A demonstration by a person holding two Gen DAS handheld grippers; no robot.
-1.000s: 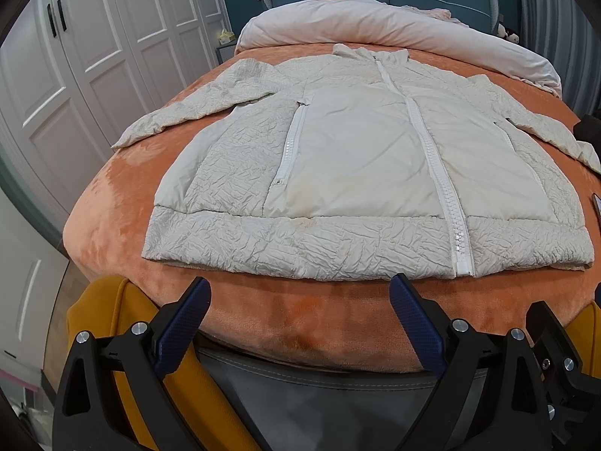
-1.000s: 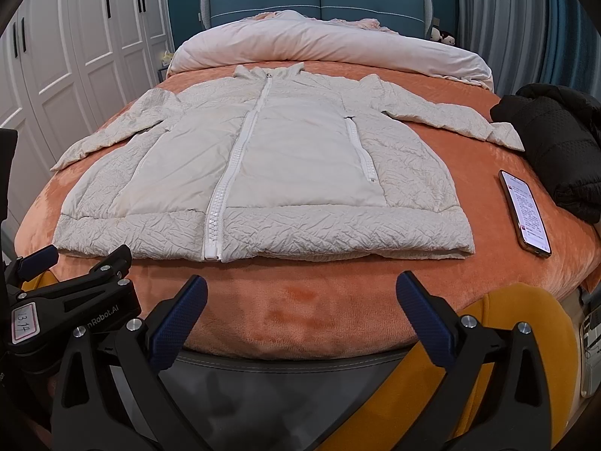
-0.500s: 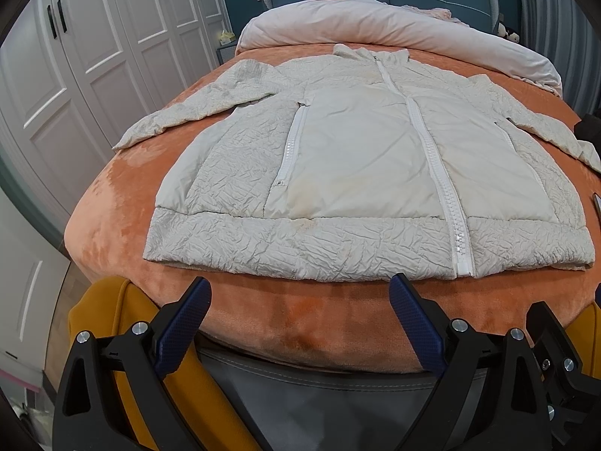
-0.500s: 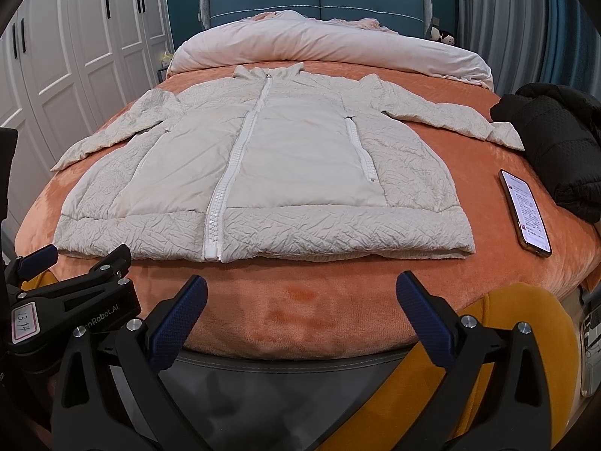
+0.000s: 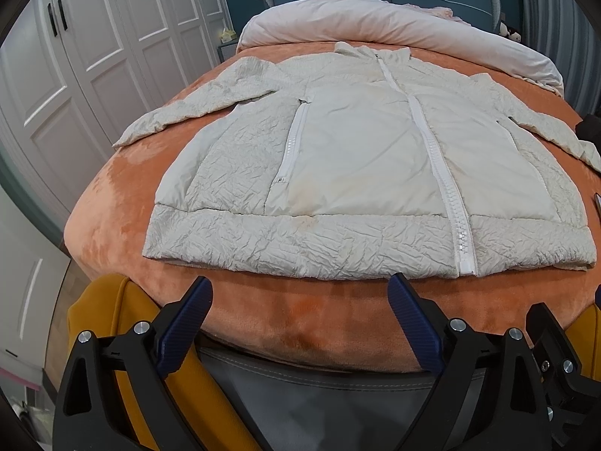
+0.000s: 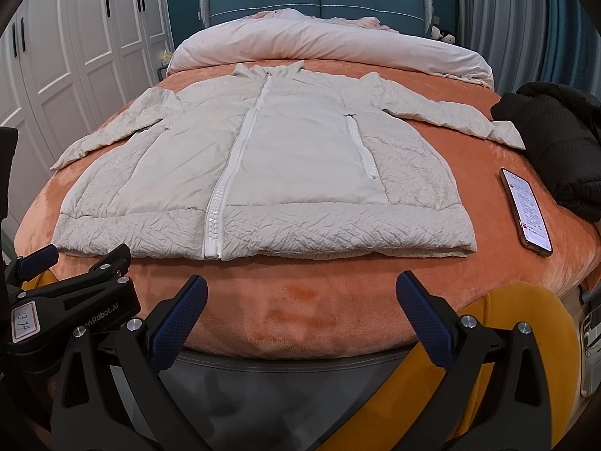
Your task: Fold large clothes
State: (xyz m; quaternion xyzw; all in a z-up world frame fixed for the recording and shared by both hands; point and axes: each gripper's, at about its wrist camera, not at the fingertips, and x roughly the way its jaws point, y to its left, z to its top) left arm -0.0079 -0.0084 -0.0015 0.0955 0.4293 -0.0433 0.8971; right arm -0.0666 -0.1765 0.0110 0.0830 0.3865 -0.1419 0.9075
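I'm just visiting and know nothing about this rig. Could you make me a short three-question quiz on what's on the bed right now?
1. True or false: the cream quilted jacket lies flat, zipped shut.
2. What lies on the orange blanket right of the jacket's hem? A) book B) lit smartphone C) remote
3. Name each gripper's state: left gripper, right gripper.

Key: 1 true; 2 B; 3 both open, empty.

Left gripper point(image 5: 300, 293): black angular frame, silver screw heads, dark-blue ribbed fingertips point(image 5: 186, 323). Right gripper point(image 6: 300, 293): identical build, blue textured pads point(image 6: 176, 325). Left unit's side: white "Robot.AI" lettering, pink-edged label point(image 6: 23, 324) reading "13.14".
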